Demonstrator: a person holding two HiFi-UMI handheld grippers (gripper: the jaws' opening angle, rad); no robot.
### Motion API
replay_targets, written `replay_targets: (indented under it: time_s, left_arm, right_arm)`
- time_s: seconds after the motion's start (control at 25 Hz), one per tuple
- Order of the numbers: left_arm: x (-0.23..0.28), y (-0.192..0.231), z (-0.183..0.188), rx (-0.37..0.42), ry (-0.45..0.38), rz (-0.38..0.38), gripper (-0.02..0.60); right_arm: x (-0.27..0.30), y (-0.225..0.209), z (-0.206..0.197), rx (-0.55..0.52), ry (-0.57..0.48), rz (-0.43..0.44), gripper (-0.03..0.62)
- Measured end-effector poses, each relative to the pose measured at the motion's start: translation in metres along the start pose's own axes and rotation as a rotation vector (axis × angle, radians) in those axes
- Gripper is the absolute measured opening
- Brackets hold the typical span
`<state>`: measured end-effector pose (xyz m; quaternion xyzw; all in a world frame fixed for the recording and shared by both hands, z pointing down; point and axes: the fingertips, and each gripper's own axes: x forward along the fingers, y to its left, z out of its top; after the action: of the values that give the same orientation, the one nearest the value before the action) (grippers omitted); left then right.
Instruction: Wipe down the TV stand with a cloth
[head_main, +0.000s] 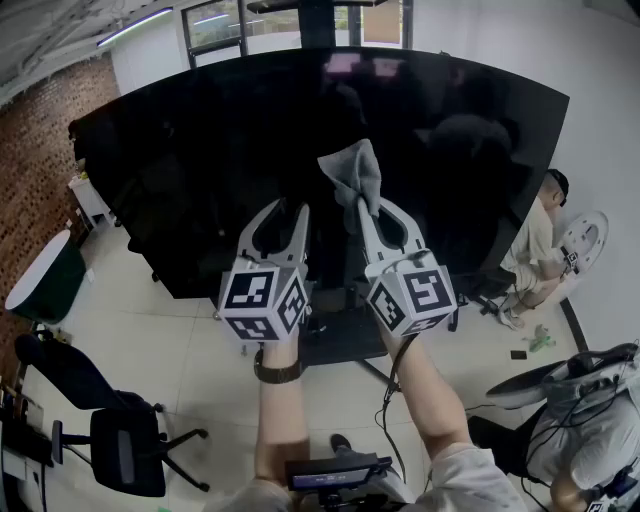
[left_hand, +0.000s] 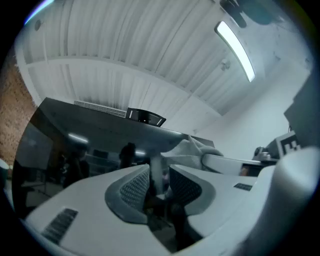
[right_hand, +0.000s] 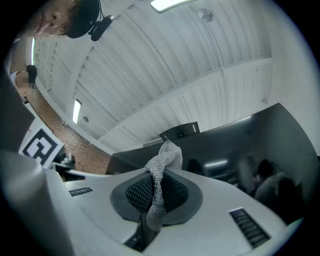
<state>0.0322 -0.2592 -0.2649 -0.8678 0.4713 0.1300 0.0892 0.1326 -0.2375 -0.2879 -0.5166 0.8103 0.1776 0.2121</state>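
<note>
A big black TV (head_main: 200, 150) fills the head view, and its dark stand base (head_main: 345, 340) sits on the floor beneath it, partly hidden by my grippers. My right gripper (head_main: 366, 206) is raised in front of the screen and shut on a grey cloth (head_main: 355, 172). The cloth (right_hand: 161, 165) sticks up from between the pads in the right gripper view. Just left of it, my left gripper (head_main: 287, 208) holds nothing; a narrow gap shows between its pads (left_hand: 135, 187). The left gripper view also catches the cloth (left_hand: 192, 147) to its right.
A person (head_main: 533, 245) sits on the floor at the right beside the TV's edge. A black office chair (head_main: 120, 450) stands at lower left, with a dark round table (head_main: 45, 280) near the brick wall. More chairs and gear (head_main: 585, 410) crowd the lower right.
</note>
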Motion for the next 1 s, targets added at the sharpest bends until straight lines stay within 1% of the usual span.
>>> replay_targets:
  time_s: [0.04, 0.08, 0.12, 0.2, 0.24, 0.28, 0.32, 0.4, 0.56, 0.68, 0.8, 0.88, 1.0]
  left_arm:
    - [-0.001, -0.003, -0.002, -0.025, -0.011, 0.007, 0.144]
    - [-0.001, -0.006, -0.004, -0.032, -0.011, 0.014, 0.142]
    - [0.002, -0.01, -0.006, -0.007, 0.006, 0.022, 0.124]
    - [0.019, -0.015, -0.005, 0.11, 0.068, 0.03, 0.126]
    - [0.03, -0.014, 0.001, 0.157, 0.086, 0.029, 0.126]
    - [0.041, -0.009, 0.01, 0.185, 0.09, 0.029, 0.124]
    - [0.054, -0.001, 0.021, 0.202, 0.083, 0.033, 0.126]
    - [0.075, 0.014, 0.048, 0.243, 0.042, 0.047, 0.126]
    - [0.108, 0.028, 0.105, 0.343, -0.046, 0.054, 0.126]
    - [0.124, 0.041, 0.139, 0.358, -0.089, 0.068, 0.124]
    - [0.132, 0.063, 0.163, 0.346, -0.116, 0.113, 0.124]
    - [0.138, 0.073, 0.167, 0.335, -0.114, 0.126, 0.124]
    - [0.142, 0.075, 0.162, 0.337, -0.099, 0.114, 0.123]
  right_arm:
    - [0.012, -0.004, 0.011, -0.012, -0.013, 0.008, 0.025]
    - [0.024, -0.008, 0.022, -0.026, -0.025, 0.015, 0.025]
    - [0.036, -0.013, 0.034, -0.044, -0.036, 0.022, 0.026]
    - [0.064, -0.023, 0.057, -0.086, -0.053, 0.034, 0.025]
    - [0.079, -0.028, 0.067, -0.107, -0.058, 0.041, 0.026]
    - [0.094, -0.03, 0.076, -0.128, -0.061, 0.05, 0.026]
    - [0.109, -0.032, 0.084, -0.146, -0.063, 0.06, 0.026]
    - [0.139, -0.032, 0.096, -0.169, -0.069, 0.076, 0.025]
    - [0.19, -0.028, 0.111, -0.164, -0.073, 0.096, 0.026]
    - [0.227, -0.021, 0.116, -0.155, -0.049, 0.103, 0.025]
    - [0.268, -0.016, 0.119, -0.142, 0.02, 0.091, 0.026]
    - [0.287, -0.026, 0.118, -0.147, 0.081, 0.06, 0.026]
    - [0.29, -0.062, 0.116, -0.166, 0.146, -0.013, 0.026]
